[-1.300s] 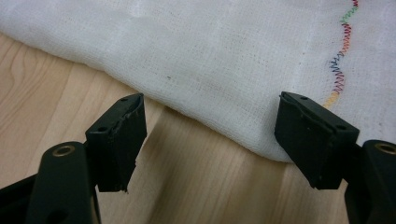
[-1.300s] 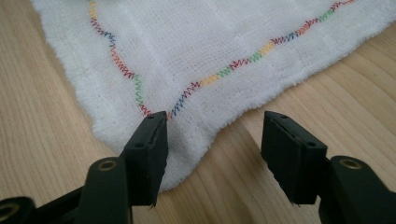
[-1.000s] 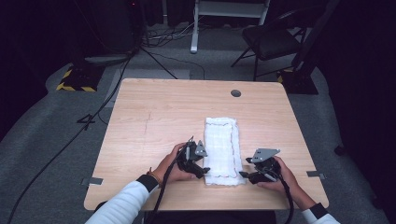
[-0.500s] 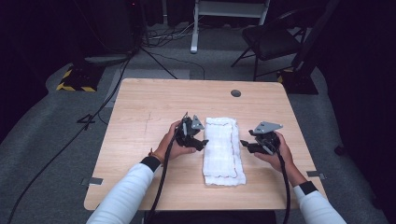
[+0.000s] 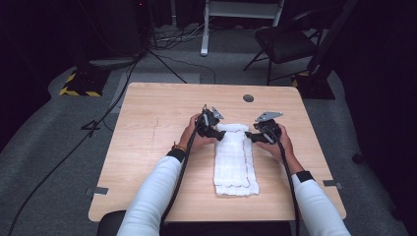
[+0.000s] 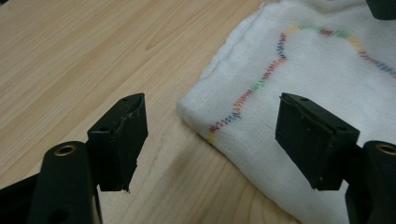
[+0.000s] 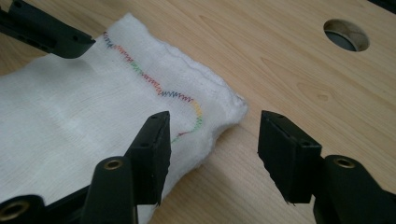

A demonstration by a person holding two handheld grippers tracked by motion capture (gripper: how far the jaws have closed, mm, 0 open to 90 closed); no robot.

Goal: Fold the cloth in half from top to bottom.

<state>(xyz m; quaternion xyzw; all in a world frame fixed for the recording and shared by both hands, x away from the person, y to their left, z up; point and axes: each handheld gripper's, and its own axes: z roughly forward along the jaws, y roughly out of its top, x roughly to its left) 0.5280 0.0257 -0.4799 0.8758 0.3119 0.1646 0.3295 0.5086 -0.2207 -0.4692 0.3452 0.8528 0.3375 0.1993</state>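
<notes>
A white towel (image 5: 235, 162), folded into a long strip with rainbow zigzag stitching, lies lengthwise at the middle of the wooden table (image 5: 152, 128). My left gripper (image 5: 219, 132) is at the towel's far left corner and my right gripper (image 5: 250, 136) at its far right corner. In the left gripper view the left gripper (image 6: 212, 135) stands open, and the towel's corner (image 6: 196, 109) lies between its jaws, untouched. The right gripper (image 7: 212, 144) is open too. Its jaws have just been closing, with the towel's corner (image 7: 233, 105) between them, and the pads do not press on it.
A round cable hole (image 5: 248, 98) sits in the table just beyond the towel, also in the right gripper view as the hole (image 7: 345, 35). A black chair (image 5: 285, 44) and a white stand (image 5: 241, 10) are on the floor behind the table. Cables run across the floor at left.
Both hands have moved from the towel's near end, along its two long sides, up to its far corners. The towel has stayed in place.
</notes>
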